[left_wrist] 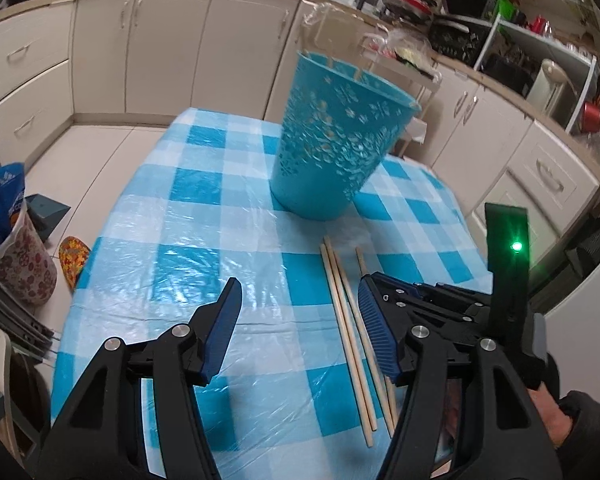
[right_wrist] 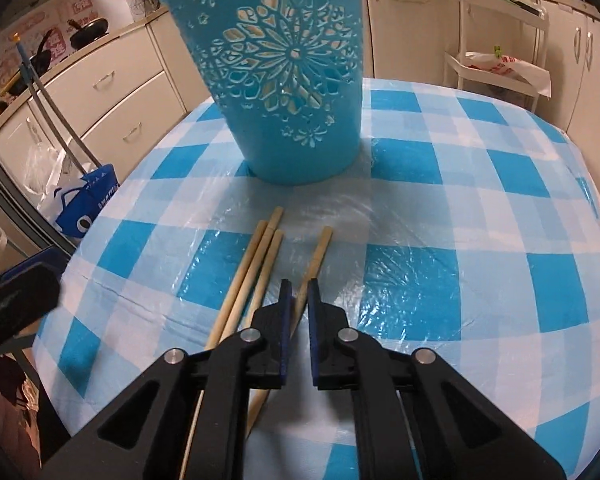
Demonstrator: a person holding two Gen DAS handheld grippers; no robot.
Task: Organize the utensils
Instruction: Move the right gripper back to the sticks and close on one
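A tall blue cut-out basket point(left_wrist: 336, 136) stands on the blue checked tablecloth point(left_wrist: 188, 216); it also shows in the right wrist view point(right_wrist: 288, 80). Several wooden chopsticks point(left_wrist: 346, 320) lie on the cloth in front of it. In the right wrist view three chopsticks point(right_wrist: 252, 272) lie together and a fourth chopstick point(right_wrist: 318, 256) runs between my right gripper's point(right_wrist: 299, 292) nearly closed jaws. My left gripper point(left_wrist: 300, 300) is open and empty above the cloth, left of the chopsticks. The right gripper's body point(left_wrist: 432, 304) shows in the left view.
Kitchen cabinets point(left_wrist: 172, 40) surround the table. A floral bin with a blue bag point(left_wrist: 8, 240) stands on the floor at left. A white trolley point(right_wrist: 496, 60) stands behind the table at right. The table edge point(right_wrist: 80, 280) drops off at left.
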